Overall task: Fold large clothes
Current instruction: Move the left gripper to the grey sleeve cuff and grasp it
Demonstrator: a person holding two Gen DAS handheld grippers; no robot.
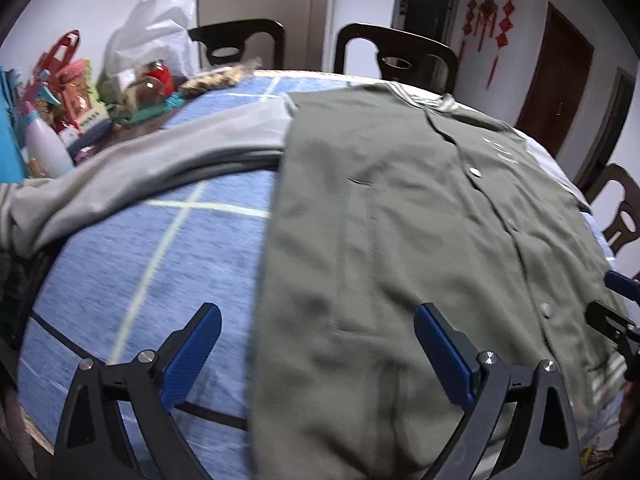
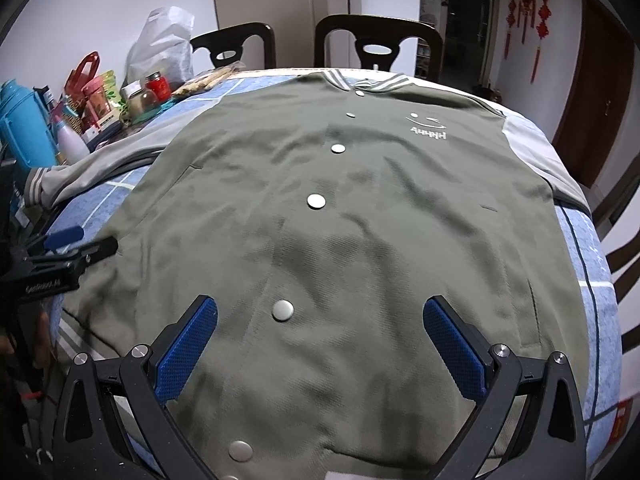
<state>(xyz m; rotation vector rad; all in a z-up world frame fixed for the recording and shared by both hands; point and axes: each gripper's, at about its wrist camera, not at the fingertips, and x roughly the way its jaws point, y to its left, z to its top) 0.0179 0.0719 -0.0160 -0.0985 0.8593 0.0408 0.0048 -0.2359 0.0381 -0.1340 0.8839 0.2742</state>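
Two claws, one jacket: what's the entry?

— Jacket (image 2: 340, 208), olive, grey sleeves, snaps shut, lying face up and flat on the surface (image 2: 580, 248) over a blue checked cloth. Left claw (image 1: 316, 344) spread, holding nothing, over the jacket's left edge near the hem. Right claw (image 2: 320, 340) spread, holding nothing, above the hem at the snap line.

— Risks?

— Left sleeve (image 1: 152, 160) trails off toward the clutter (image 2: 100, 100): jars, bottle, packets, a white bag. Swinging that sleeve in for a fold would likely drag across them and tip something. The cloth may bunch if a claw pinches it along with the jacket. Right sleeve (image 2: 532, 152) drapes over the far edge; its cuff is out of sight, so it may be hanging and could pull the jacket askew.

— Obstructions?

— Chairs (image 2: 376, 44) close behind the collar, limiting reach there. Clutter crowds the left side.
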